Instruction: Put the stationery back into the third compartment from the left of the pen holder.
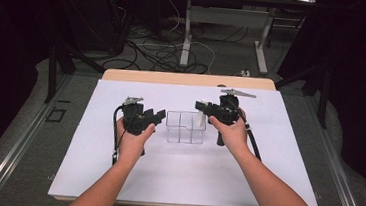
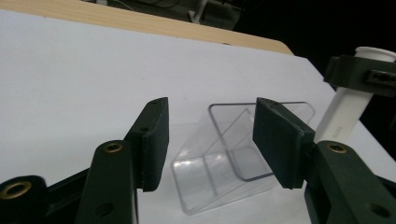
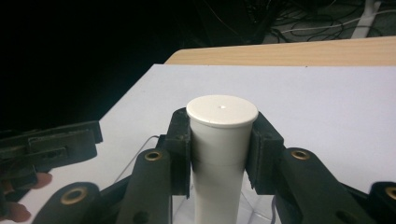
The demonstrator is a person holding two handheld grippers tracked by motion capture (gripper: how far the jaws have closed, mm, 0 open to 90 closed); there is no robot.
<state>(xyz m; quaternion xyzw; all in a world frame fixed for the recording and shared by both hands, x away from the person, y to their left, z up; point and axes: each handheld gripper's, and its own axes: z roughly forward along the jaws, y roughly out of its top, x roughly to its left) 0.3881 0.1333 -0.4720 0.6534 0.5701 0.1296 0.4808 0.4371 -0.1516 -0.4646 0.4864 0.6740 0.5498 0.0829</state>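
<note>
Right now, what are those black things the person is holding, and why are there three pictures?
A person sits at a table covered with a white sheet and holds a pair of black tongs in each hand. The top picture comes from a camera above, looking down. The other two come from small cameras riding on the tongs themselves, so you look along their two black jaws.

On the sheet stands a clear plastic box split into compartments. The right tongs are squeezed shut on a white tube with a flat cap, held upright above the far right part of the box. The left tongs are open with nothing between them; they point at the box from its left side. Behind the table you can see cables on the floor.
</note>
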